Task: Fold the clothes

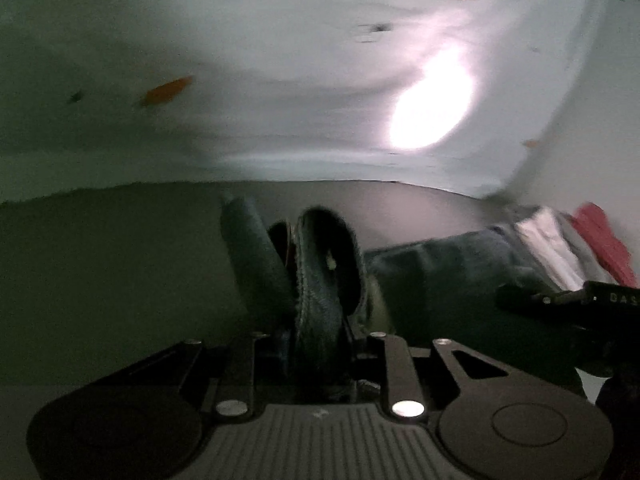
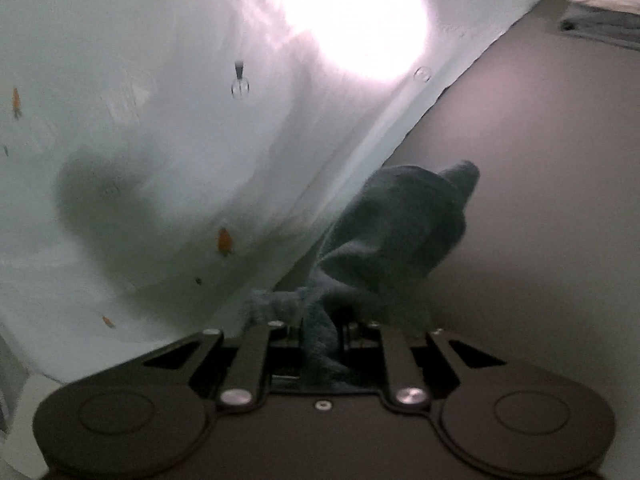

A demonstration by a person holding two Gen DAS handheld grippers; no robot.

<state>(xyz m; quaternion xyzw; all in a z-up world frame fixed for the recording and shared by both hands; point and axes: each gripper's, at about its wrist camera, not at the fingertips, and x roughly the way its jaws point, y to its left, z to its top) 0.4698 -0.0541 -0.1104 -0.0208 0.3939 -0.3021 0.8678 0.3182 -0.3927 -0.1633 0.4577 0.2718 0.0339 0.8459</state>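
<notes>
Both of my grippers are clamped on the same dark teal garment (image 1: 432, 268), a fuzzy, towel-like cloth. In the left wrist view my left gripper (image 1: 316, 280) has its jaws pinched on a rolled, hemmed edge of it, which loops up out of the jaws in a ring shape; the fingers are mostly buried under cloth. The rest of the garment trails off to the right across the dark tabletop (image 1: 100, 260). Past it, at the far right, sits a pile of other clothes (image 1: 560, 240), white, grey and red, blurred, so I cannot tell the separate items. The black body of my right gripper pokes in at the right edge there. In the right wrist view my right gripper (image 2: 320, 344) is closed on a bunched fold of the garment, which rises ahead of the jaws into a peak with a small pointed corner, lifted clear of the table surface (image 2: 540, 200). Behind and to the left hangs a pale white sheet or curtain (image 2: 160, 100) printed with small orange and dark motifs, with a bright light glare (image 2: 352, 16) showing on it. Both views are dim and motion-blurred. Some pale folded fabric sits at the top right corner, too blurred to identify.
</notes>
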